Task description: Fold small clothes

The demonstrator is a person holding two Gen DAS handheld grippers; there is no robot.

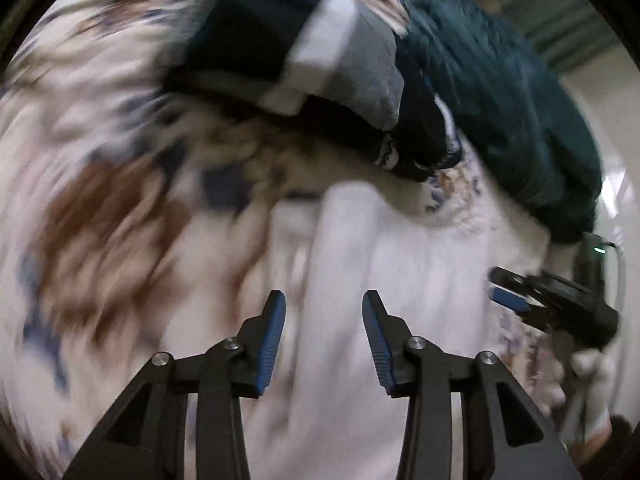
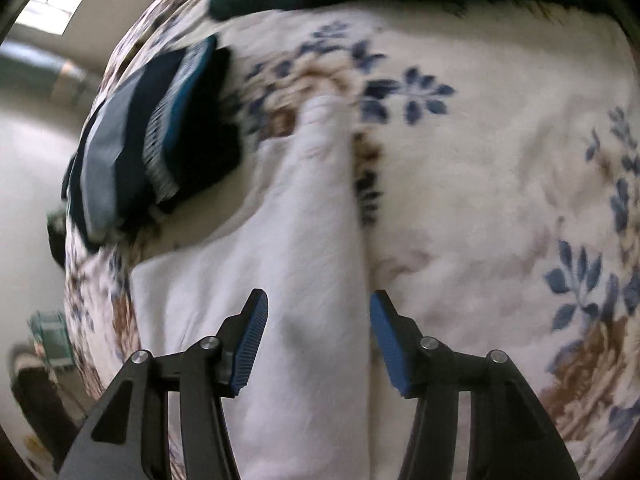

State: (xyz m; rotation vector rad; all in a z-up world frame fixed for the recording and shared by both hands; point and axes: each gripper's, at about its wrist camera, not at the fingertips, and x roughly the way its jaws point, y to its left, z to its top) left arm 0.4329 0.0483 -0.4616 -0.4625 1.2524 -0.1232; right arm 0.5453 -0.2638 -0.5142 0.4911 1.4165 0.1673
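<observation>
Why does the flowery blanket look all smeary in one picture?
Left wrist view: the flowery blanket is smeared by motion blur, while the left tool stays sharp. Right wrist view: milder blur, blue flowers readable; the white cloth looks soft.

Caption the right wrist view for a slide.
Open right gripper poised over a white garment on a floral blanket, folded dark clothes beside it.

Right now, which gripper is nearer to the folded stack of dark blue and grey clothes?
Left. The left gripper faces the folded stack across the white garment; the right gripper sits farther off, stack to its far left.
</observation>
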